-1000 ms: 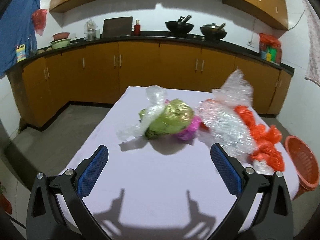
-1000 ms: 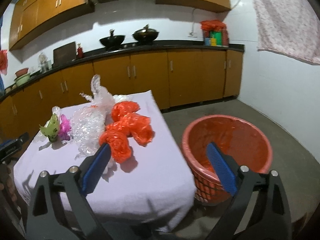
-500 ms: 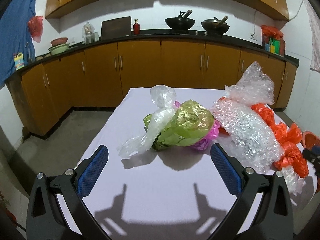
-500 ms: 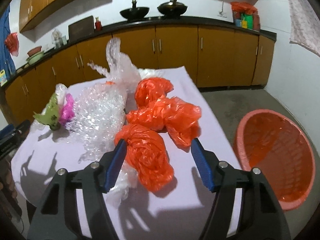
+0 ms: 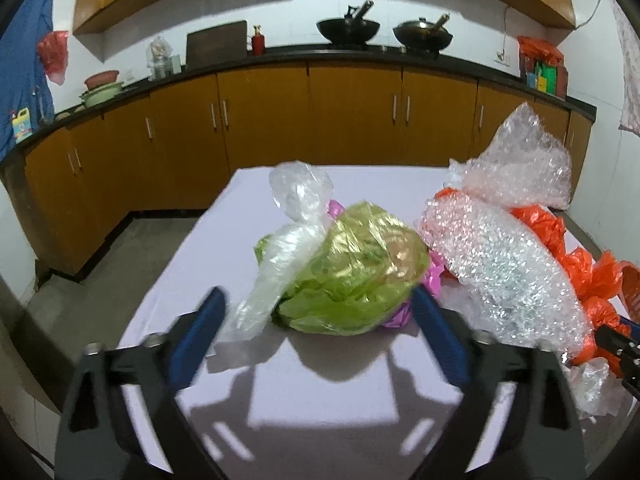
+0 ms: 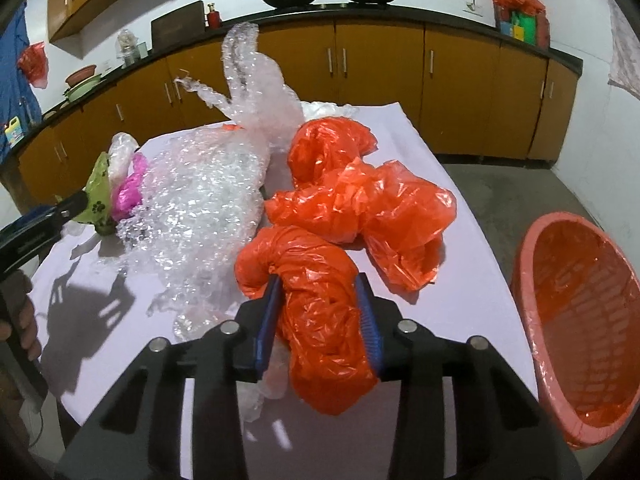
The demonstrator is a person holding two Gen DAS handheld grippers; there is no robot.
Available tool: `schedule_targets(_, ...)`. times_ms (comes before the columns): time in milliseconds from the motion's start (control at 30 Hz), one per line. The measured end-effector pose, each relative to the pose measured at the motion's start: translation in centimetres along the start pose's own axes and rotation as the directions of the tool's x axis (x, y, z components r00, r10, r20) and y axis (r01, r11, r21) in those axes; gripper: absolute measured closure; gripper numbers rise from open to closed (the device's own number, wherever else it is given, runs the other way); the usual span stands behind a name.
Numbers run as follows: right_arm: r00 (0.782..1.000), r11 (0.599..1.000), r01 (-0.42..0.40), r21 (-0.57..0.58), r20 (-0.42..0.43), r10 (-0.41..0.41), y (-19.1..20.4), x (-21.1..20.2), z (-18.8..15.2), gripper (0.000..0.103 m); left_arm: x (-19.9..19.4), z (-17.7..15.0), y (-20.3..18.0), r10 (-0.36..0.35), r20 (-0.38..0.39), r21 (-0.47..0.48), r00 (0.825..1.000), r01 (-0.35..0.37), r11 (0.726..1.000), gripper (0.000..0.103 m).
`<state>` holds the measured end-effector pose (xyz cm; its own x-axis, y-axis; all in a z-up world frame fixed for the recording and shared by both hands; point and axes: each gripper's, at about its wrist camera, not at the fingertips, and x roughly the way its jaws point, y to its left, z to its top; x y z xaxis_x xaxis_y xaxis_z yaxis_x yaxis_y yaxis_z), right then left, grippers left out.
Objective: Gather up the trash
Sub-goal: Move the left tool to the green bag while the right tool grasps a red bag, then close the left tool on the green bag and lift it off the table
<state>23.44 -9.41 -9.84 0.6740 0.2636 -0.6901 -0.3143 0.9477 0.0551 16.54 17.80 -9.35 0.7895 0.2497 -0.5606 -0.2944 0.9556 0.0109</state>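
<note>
Trash lay heaped on a white table (image 6: 404, 128): a green bag (image 5: 352, 272) with a clear bag (image 5: 288, 248) draped over it and a pink bag (image 6: 128, 190) tucked against it, then bubble wrap (image 6: 200, 200) in a long glittering mound, then several orange bags (image 6: 360, 204) nearest the table's right edge. The right gripper (image 6: 319, 304) had just been closing its jaws, and in its own view both blue pads pressed into the near orange wad (image 6: 316, 300), which bulged up between them and spilled out past the fingertips while resting on the tabletop. The left gripper (image 5: 318, 320) had also just been narrowing, yet its pads stood clear to either side of the green bag's near end and gripped nothing; whether the right pad brushed the pink plastic could not be told. A hand (image 6: 22, 324) holding that gripper's handle showed at the left edge of the right view. An orange basket (image 6: 580, 320) stood on the floor just beside the table's right edge, tilted toward the camera by the lens; its mesh wall and bottom showed orange throughout, and whether that was a liner or trash inside could not be told. Behind, brown cabinets (image 5: 352, 120) ran under a dark counter bearing two woks (image 5: 348, 30).
</note>
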Motion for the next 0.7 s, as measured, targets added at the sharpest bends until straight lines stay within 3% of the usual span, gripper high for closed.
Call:
schedule_targets(233,1.000,1.000,-0.014,0.014,0.020,0.014,-0.6,-0.6,-0.1,0.071,0.7,-0.3,1.0,-0.052,-0.034,-0.031,0.998,0.051,0.998,0.082)
schedule_targets(300,1.000,1.000,-0.016,0.018,0.027,0.016,-0.7,-0.8,-0.1,0.072,0.3,-0.3,1.0,-0.060,-0.026,-0.024,0.998,0.059,0.998,0.092)
schedule_targets(600,0.997,0.999,-0.025,0.028,0.069,0.023,-1.0,-2.9,0.0,0.072,-2.3,0.9,0.5,-0.102,0.053,0.008,0.993,0.102,0.995,0.099)
schedule_targets(700,0.997,0.999,-0.025,0.033,0.071,0.023,-1.2,-3.3,-0.1,0.072,-2.2,0.9,0.2,-0.076,0.054,0.015,0.996,0.075,0.997,0.099)
